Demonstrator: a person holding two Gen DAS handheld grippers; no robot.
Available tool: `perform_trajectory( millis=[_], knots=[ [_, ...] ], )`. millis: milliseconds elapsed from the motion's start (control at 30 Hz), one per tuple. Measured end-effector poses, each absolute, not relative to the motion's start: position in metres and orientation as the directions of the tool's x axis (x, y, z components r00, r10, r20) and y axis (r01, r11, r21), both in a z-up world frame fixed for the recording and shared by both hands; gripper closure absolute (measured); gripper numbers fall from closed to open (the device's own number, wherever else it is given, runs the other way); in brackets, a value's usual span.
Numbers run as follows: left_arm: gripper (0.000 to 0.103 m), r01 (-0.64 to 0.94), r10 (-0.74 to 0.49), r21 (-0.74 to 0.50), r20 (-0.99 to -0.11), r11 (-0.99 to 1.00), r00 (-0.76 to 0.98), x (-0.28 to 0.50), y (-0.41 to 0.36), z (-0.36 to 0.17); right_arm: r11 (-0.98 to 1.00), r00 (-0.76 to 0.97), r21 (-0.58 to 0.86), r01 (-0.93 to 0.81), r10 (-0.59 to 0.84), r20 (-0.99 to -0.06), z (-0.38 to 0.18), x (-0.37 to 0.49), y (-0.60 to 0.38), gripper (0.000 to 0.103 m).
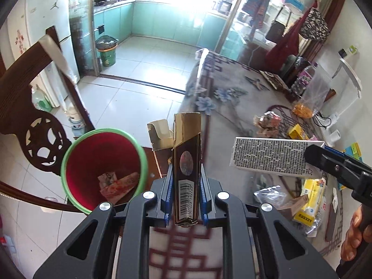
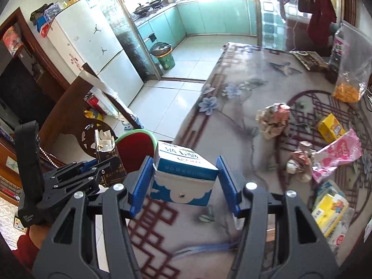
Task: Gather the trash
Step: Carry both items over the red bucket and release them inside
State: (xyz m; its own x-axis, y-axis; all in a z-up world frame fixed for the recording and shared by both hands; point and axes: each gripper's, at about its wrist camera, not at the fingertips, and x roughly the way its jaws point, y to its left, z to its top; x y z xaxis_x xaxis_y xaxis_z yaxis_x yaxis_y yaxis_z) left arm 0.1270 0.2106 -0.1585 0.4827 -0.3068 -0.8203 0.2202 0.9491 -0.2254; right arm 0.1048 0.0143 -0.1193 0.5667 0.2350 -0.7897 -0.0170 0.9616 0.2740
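Observation:
My left gripper is shut on a flattened dark brown and gold box with a barcode, held upright. Just to its lower left is a red bin with a green rim, with crumpled wrappers at the bottom. My right gripper is shut on a blue and white carton, its blue pads pressing both sides above the table edge. The left wrist view shows that carton from its printed side, with the right gripper on it. From the right wrist, the left gripper and the red bin lie to the left.
The table with the floral cloth holds crumpled wrappers, a yellow box, a pink bag, a yellow pack and a clear bag of orange snacks. A carved wooden chair stands by the bin. A green bin is at the kitchen door.

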Motion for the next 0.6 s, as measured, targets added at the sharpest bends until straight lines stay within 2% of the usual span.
perform_trajectory(
  millis=[600],
  knots=[
    [0.087,0.032,-0.159,-0.165,-0.854,0.986,0.495,0.190,0.334,-0.191,0.950,0.502,0.266,-0.165,0.313,-0.806,-0.150,0.184,0.142,0.048]
  ],
)
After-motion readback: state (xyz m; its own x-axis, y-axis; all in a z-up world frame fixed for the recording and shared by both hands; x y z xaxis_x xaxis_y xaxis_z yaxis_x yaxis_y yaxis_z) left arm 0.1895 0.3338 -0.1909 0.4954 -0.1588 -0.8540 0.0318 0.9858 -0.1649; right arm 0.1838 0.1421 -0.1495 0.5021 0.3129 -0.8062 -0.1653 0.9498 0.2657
